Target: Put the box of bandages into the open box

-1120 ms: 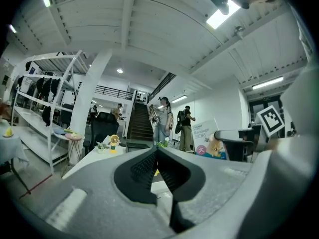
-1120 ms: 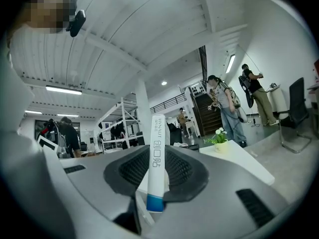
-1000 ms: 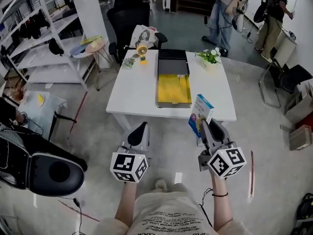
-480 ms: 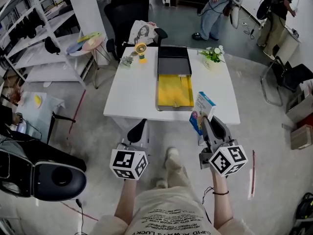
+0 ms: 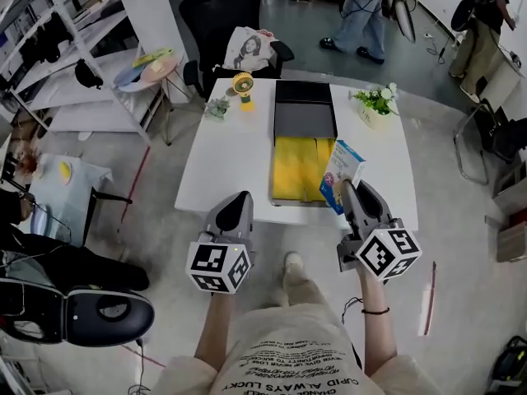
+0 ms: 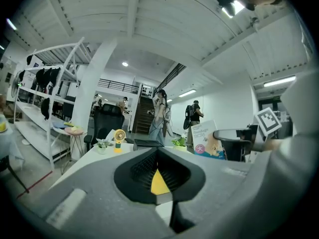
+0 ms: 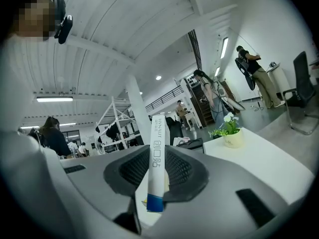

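The bandage box (image 5: 342,174), white and blue, stands upright in my right gripper (image 5: 352,194), which is shut on its lower edge. It hangs over the white table (image 5: 230,151), just right of the open box (image 5: 297,169) with its yellow inside and dark raised lid. In the right gripper view the bandage box (image 7: 157,156) shows edge-on between the pads of the right gripper (image 7: 156,176). My left gripper (image 5: 237,208) is shut and holds nothing, at the table's front edge left of the open box. The left gripper view looks past the left gripper (image 6: 158,152) to the bandage box (image 6: 206,141).
A yellow fan (image 5: 241,85) and a potted plant (image 5: 377,105) stand at the table's back corners. A black office chair (image 5: 233,23) with a printed bag is behind the table. White shelving (image 5: 62,64) is at the left, a black seat (image 5: 90,303) at the lower left. People stand far back.
The person has stepped up to the table. Both grippers came forward, and the bandage box went from in front of the table's edge to over the table beside the open box.
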Demonstrator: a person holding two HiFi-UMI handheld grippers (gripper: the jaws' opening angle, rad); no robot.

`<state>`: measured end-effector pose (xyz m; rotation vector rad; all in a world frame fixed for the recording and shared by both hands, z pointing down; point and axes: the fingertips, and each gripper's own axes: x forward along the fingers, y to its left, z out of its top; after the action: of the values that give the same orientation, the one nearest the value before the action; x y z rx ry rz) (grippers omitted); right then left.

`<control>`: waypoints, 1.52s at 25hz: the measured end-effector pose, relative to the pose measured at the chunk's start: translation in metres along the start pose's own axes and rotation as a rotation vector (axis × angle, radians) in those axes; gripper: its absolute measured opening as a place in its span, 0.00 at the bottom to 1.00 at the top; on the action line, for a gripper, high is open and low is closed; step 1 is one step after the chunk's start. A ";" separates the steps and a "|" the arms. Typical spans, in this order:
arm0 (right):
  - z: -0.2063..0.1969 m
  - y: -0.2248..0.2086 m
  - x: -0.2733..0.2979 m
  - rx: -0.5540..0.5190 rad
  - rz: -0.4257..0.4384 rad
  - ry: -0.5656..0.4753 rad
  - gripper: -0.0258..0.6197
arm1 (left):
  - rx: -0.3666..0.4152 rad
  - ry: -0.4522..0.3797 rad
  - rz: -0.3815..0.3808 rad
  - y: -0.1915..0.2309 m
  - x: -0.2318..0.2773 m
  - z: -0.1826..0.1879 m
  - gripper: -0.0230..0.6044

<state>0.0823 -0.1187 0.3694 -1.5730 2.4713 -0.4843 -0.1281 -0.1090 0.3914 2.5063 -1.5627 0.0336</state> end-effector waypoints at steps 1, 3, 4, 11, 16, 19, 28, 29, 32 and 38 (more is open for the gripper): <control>0.001 -0.003 0.009 0.008 0.005 0.008 0.18 | -0.004 0.007 0.004 0.004 0.008 0.001 0.07; 0.004 -0.009 0.026 0.021 0.017 0.025 0.18 | -0.011 0.022 0.012 0.010 0.022 0.001 0.07; 0.005 -0.013 0.034 0.029 0.027 0.035 0.18 | -0.015 0.030 0.016 0.012 0.030 0.000 0.07; -0.010 -0.037 0.086 0.118 0.088 0.152 0.18 | -0.051 0.082 0.035 0.024 0.080 -0.013 0.07; -0.027 -0.049 0.118 0.195 0.121 0.246 0.18 | -0.077 0.126 0.052 0.033 0.107 -0.027 0.07; -0.043 -0.050 0.133 0.247 0.168 0.322 0.18 | -0.092 0.150 0.067 0.038 0.122 -0.039 0.07; -0.090 -0.050 0.153 0.343 0.235 0.540 0.18 | -0.145 0.207 0.107 0.045 0.142 -0.064 0.07; -0.093 -0.050 0.155 0.354 0.236 0.554 0.18 | -0.149 0.213 0.108 0.044 0.143 -0.067 0.07; -0.102 -0.051 0.159 0.390 0.239 0.602 0.18 | -0.156 0.241 0.107 0.042 0.145 -0.074 0.07; -0.123 -0.053 0.164 0.463 0.217 0.697 0.18 | -0.170 0.290 0.104 0.041 0.146 -0.087 0.07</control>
<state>0.0183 -0.2657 0.5084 -1.0427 2.6284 -1.6499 -0.0928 -0.2409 0.5003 2.1762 -1.5054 0.2552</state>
